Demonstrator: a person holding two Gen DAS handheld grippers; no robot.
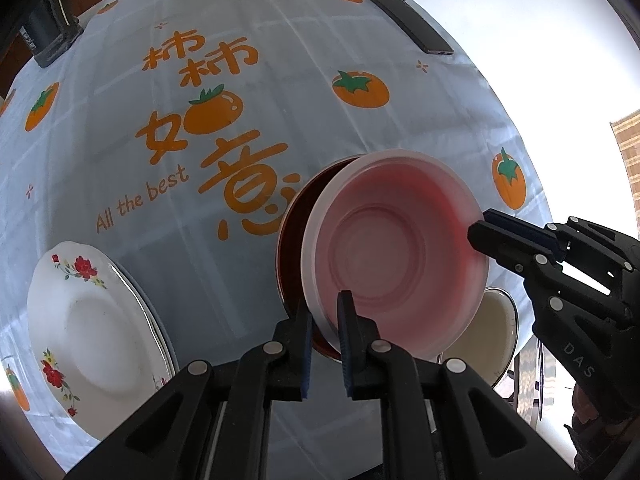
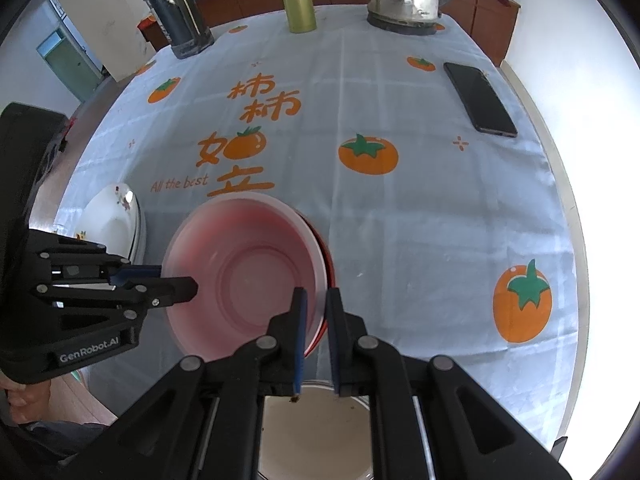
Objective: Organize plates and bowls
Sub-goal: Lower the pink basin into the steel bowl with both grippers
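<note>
Here, in the left wrist view, the left gripper (image 1: 325, 344) clamps the near rim of a translucent pink plastic bowl (image 1: 394, 252), apparently nested in a dark red bowl (image 1: 292, 220) on the persimmon-print tablecloth (image 1: 160, 92). In the right wrist view, the right gripper (image 2: 316, 340) grips the pink bowl's opposite rim.

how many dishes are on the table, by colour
pink bowl: 1
red-brown bowl beneath it: 1
white flowered plate: 1
cream metal-rimmed bowl: 1
total: 4
Both tongs, left and right, clamp the pink bowl's rim.
</note>
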